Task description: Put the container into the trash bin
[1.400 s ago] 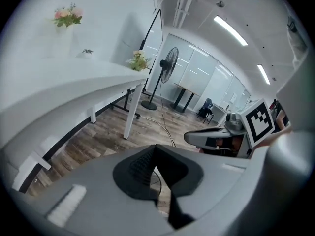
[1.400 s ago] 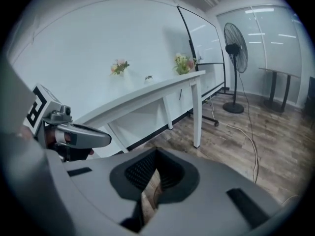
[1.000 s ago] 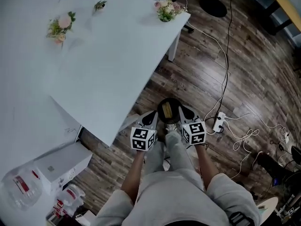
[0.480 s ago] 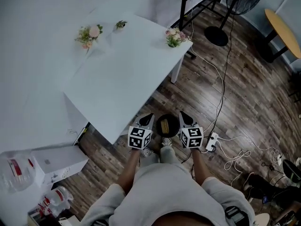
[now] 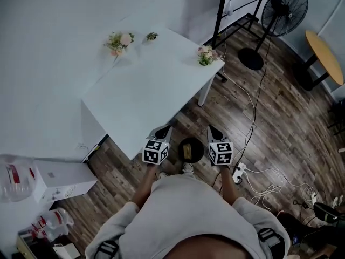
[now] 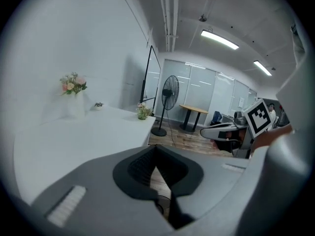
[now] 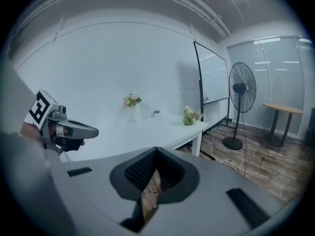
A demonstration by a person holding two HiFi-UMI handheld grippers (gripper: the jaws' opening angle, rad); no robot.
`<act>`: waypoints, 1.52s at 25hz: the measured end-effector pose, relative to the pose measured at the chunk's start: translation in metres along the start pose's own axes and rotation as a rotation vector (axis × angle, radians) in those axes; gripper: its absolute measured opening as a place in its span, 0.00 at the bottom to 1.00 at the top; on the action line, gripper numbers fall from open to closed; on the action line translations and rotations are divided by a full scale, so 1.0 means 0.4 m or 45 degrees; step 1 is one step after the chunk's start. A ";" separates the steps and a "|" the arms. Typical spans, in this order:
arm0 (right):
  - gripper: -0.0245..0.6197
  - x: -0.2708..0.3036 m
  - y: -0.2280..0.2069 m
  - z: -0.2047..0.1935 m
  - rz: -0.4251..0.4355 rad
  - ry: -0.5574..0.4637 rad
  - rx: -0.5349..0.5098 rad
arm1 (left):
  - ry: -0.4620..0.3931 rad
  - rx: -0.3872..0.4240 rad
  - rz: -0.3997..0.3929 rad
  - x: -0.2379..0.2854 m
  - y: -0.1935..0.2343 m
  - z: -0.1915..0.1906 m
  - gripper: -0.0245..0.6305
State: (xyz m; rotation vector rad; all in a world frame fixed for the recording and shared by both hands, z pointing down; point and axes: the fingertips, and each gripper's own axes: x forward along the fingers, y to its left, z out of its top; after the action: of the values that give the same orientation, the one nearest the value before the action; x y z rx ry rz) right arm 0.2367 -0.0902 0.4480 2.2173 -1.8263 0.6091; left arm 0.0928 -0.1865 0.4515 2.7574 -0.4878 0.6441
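Observation:
In the head view a round black trash bin [image 5: 191,150] stands on the wooden floor, just in front of the person's feet. Something yellowish [image 5: 187,152] lies inside it; I cannot tell whether it is the container. My left gripper [image 5: 164,128] hangs above the floor to the left of the bin, and my right gripper [image 5: 212,128] to the right of it. Both are shut with nothing between the jaws. The left gripper view shows its jaws [image 6: 156,149] closed and the right gripper [image 6: 216,131] beside them. The right gripper view shows its own closed jaws [image 7: 156,150].
A white table [image 5: 156,90] with small flower bunches [image 5: 206,54] stands to the left, ahead of the bin. A power strip [image 5: 239,170] and cables lie on the floor to the right. A fan [image 5: 283,7] stands far right. A white box [image 5: 59,177] and plastic bottles [image 5: 13,177] sit at lower left.
Both grippers have risen away from the bin and stayed shut and empty. The head camera has risen too, so the bin looks smaller and more of the room shows.

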 end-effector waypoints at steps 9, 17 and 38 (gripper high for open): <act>0.06 0.084 0.171 0.069 0.214 -0.010 -0.129 | -0.063 -0.082 0.203 -0.138 0.138 -0.005 0.05; 0.06 0.167 0.393 0.121 0.469 -0.027 -0.256 | -0.123 -0.167 0.408 -0.285 0.257 -0.030 0.05; 0.06 0.231 0.749 0.120 0.808 -0.008 -0.429 | -0.219 -0.357 0.754 -0.590 0.411 -0.147 0.05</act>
State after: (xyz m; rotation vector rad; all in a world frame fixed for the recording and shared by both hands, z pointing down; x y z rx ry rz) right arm -0.0321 -0.2556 0.4150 1.4188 -2.4278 0.3456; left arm -0.1910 -0.2549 0.4216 2.4000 -1.3490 0.4101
